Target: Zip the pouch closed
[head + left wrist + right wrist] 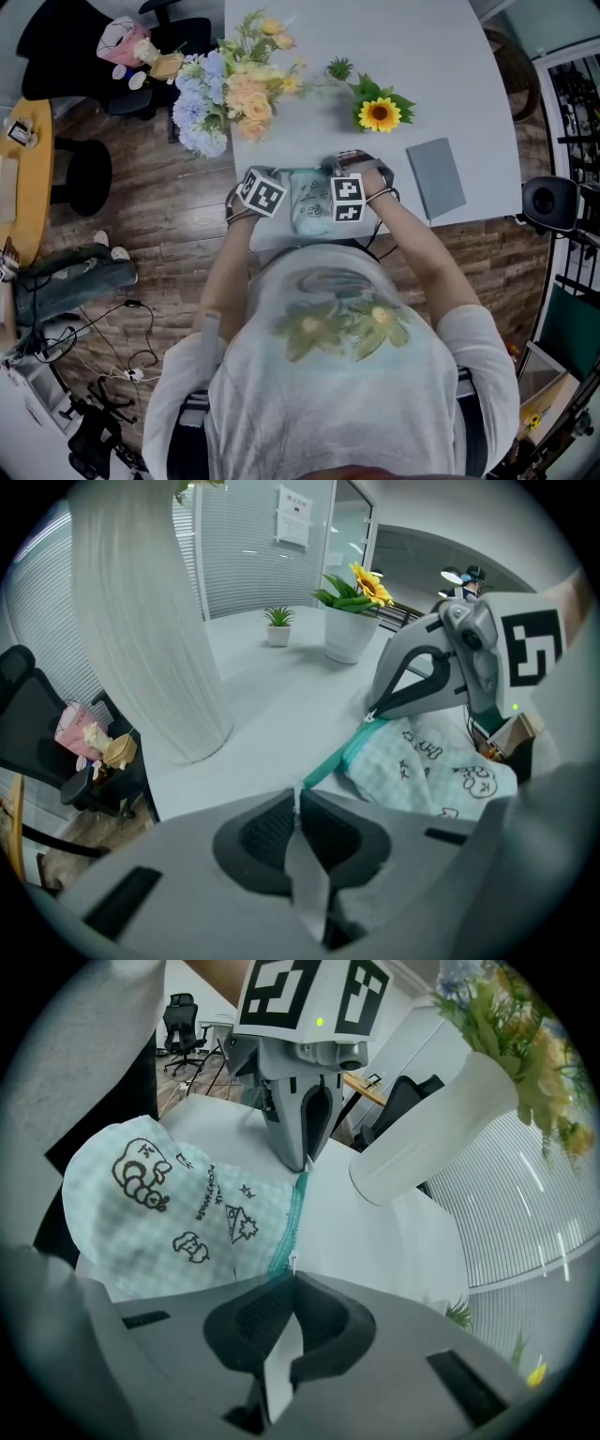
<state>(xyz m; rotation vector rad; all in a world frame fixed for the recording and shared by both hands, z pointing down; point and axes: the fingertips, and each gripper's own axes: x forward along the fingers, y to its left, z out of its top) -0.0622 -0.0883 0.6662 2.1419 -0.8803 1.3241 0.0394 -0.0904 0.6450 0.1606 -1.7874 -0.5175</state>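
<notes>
Teal zip tape (330, 759) is pinched at both ends.

- Left gripper (298, 803): fingers (267, 832) closed to a sliver on one end of the tape. A small white tab shows right at the tips.
- Right gripper (292, 1274): fingers (251, 1321) fully together on the opposite end, with a white bit at the tips there too.
- The tape runs straight from one pair of tips to the other. Can't tell whether the teeth are meshed along it.
- The grippers face each other, both angled down, marker cubes on top.

The pouch (178, 1208) is pale mint check fabric with black doodle prints. It lies on the counter (422, 75) at the middle of the near edge, between the two grippers and just in front of the person. Its tape edge is on the side facing the vase.

Further out on the counter:
- white vase (422, 1138) with a pastel bouquet (234, 94), toward the left edge
- sunflower (380, 114) in a white pot (349, 635), mid-counter
- small green plant (339, 67) toward the far edge
- grey notebook (435, 176) by the right edge, close to the near-right corner

Off the counter there is wood floor (169, 216) and a black office chair (180, 1018).
</notes>
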